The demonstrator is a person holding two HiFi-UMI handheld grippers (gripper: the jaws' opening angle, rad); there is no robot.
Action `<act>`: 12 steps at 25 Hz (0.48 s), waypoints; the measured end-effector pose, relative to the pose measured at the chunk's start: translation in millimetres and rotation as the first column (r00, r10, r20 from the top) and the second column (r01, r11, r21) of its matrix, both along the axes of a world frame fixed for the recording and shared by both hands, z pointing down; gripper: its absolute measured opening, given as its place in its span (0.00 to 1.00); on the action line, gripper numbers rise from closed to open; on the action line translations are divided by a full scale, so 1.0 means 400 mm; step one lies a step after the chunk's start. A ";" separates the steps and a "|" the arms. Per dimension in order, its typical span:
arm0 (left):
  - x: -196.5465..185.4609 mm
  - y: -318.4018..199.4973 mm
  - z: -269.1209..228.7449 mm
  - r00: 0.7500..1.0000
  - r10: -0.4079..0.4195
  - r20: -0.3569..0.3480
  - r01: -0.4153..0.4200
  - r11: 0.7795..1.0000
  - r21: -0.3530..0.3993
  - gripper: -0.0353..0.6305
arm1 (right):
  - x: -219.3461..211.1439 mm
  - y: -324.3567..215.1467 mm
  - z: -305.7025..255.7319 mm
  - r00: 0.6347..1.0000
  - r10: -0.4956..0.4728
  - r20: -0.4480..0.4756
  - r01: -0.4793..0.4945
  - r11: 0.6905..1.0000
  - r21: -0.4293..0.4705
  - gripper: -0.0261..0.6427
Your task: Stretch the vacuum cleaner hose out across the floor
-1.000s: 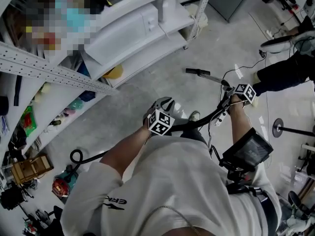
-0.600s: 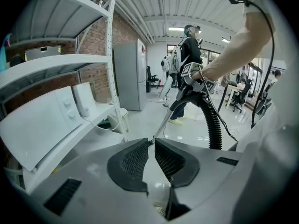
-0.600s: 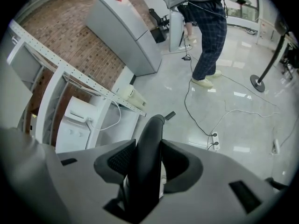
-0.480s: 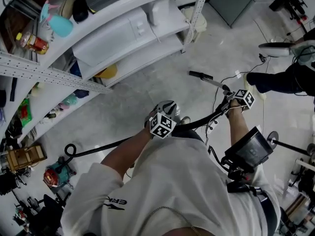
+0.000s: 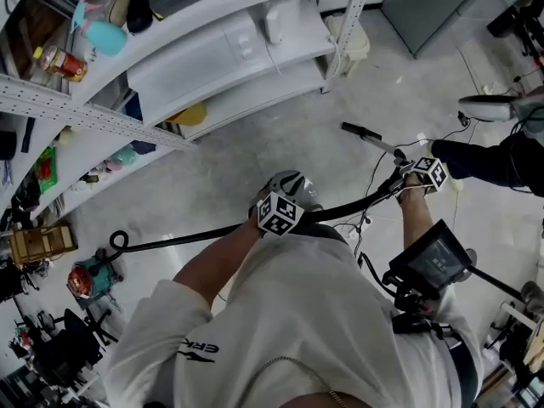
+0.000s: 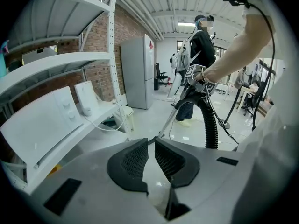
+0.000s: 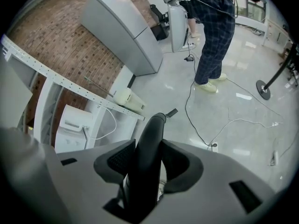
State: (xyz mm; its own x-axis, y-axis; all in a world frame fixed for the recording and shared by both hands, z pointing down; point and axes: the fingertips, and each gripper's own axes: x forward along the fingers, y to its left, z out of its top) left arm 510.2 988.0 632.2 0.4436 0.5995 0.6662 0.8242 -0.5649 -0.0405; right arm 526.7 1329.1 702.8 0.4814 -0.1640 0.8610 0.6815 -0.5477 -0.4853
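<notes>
Vacuum cleaner hose (image 5: 187, 238) runs from a loop on the floor (image 5: 255, 143) at nine o'clock toward three o'clock. The right gripper (image 7: 148, 148) has its fingers clamped on the hose's black rigid end, and the wand (image 5: 370, 137) points on toward one o'clock. The left gripper (image 6: 151, 141) has its fingers nearly together, holding nothing, above the hose's middle.

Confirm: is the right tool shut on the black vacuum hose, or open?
Shut: the right tool clamps both sides of the black curved hose tube.
</notes>
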 end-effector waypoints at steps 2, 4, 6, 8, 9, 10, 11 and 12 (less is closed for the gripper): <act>0.008 0.017 -0.005 1.000 -0.020 0.000 0.020 1.000 0.002 0.10 | 0.013 0.023 0.003 1.000 -0.005 0.002 0.005 1.000 0.003 0.29; 0.018 0.039 -0.009 0.999 -0.036 -0.002 0.036 0.999 0.002 0.10 | 0.027 0.045 0.007 1.000 -0.009 0.001 0.009 1.000 0.013 0.30; 0.028 0.064 -0.013 0.999 -0.049 -0.006 0.049 0.999 -0.001 0.10 | 0.039 0.068 0.011 1.000 -0.005 0.000 0.005 1.000 0.028 0.30; 0.037 0.092 -0.015 0.999 -0.051 -0.007 0.051 0.999 -0.005 0.10 | 0.049 0.093 0.013 1.000 0.002 -0.002 -0.002 0.999 0.037 0.30; 0.041 0.105 -0.018 0.999 -0.048 -0.007 0.048 0.999 -0.007 0.10 | 0.056 0.104 0.013 1.000 0.005 -0.004 -0.005 0.999 0.038 0.30; 0.046 0.117 -0.020 0.999 -0.045 -0.008 0.045 0.999 -0.009 0.10 | 0.062 0.114 0.012 1.000 0.005 -0.005 -0.005 0.999 0.038 0.30; 0.052 0.128 -0.023 0.999 -0.042 -0.008 0.042 0.999 -0.010 0.10 | 0.067 0.123 0.012 1.000 0.003 -0.005 -0.003 0.999 0.038 0.30; 0.060 0.139 -0.025 0.999 -0.039 -0.009 0.039 0.999 -0.011 0.10 | 0.072 0.132 0.011 1.000 0.001 -0.003 0.000 0.999 0.036 0.30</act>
